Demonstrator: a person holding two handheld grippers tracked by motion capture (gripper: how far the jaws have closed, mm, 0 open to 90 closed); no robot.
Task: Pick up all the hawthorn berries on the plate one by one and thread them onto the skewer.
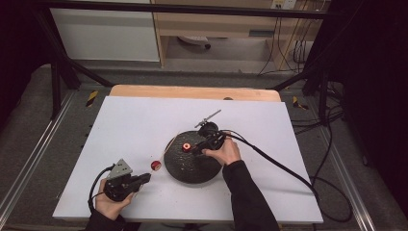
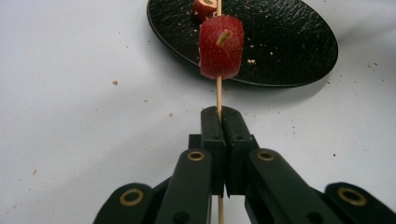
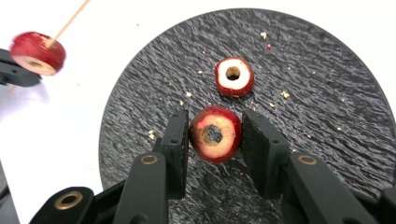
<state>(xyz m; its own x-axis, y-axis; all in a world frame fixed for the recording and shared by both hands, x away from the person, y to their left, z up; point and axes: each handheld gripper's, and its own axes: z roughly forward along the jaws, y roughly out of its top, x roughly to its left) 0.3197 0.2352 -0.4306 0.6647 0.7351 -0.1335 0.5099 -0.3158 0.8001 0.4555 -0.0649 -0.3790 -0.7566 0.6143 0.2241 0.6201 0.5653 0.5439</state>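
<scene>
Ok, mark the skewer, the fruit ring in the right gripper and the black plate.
skewer point(image 2: 218, 95), left gripper view, bare stick below the threaded piece.
fruit ring point(image 3: 215, 134), right gripper view, its cut face.
black plate point(image 3: 327, 121), right gripper view, bare surface.

1. Left gripper point(image 1: 144, 177), lower left of the high view: black body, grey three-cornered plate on top, black cable looping below.
2. Right gripper point(image 1: 197, 150), centre: black, thick black cable trailing to the lower right.
3. Jaws: matte black, flat pads, brass-ringed pivots.
4. Sleeves point(image 1: 248, 197): dark, long, to the wrists.
</scene>
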